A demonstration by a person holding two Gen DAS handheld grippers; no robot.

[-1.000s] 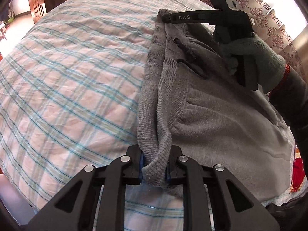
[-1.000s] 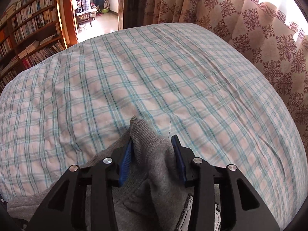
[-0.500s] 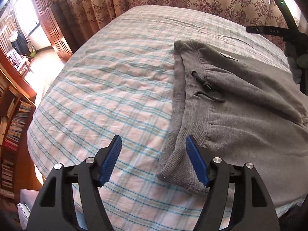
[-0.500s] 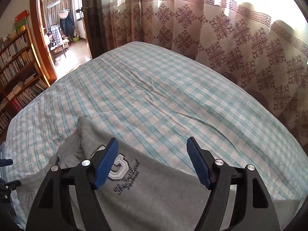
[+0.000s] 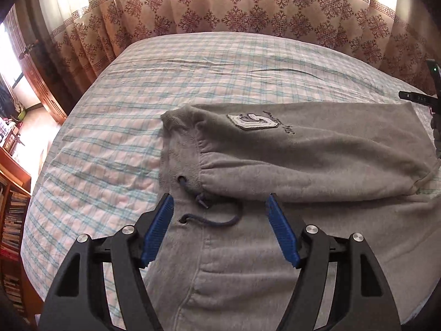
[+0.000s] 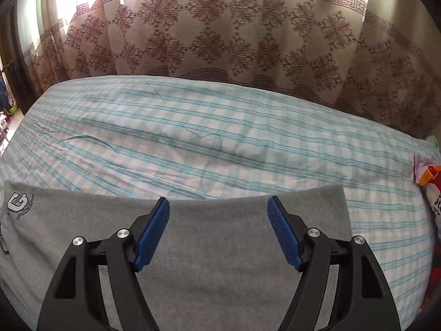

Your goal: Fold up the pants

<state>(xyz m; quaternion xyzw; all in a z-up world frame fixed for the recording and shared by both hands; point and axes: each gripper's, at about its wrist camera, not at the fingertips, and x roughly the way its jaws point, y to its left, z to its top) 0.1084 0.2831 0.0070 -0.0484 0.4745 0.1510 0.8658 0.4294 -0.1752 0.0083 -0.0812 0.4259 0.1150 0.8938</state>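
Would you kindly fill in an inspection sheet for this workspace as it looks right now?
Surface: bed with a checked sheet, a few wrinkles.
Job's things: grey pants lying folded over on the bed, drawstring loose at the waistband.
Clutter: colourful items at the bed's right edge, too unclear to name.
Grippers: left gripper and right gripper both open, holding nothing.
Cables: nothing seen.
Surroundings: patterned curtain; bookshelf.

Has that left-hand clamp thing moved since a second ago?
Yes. The left gripper let go of the pants, opened, and backed away, so the curtain now shows.
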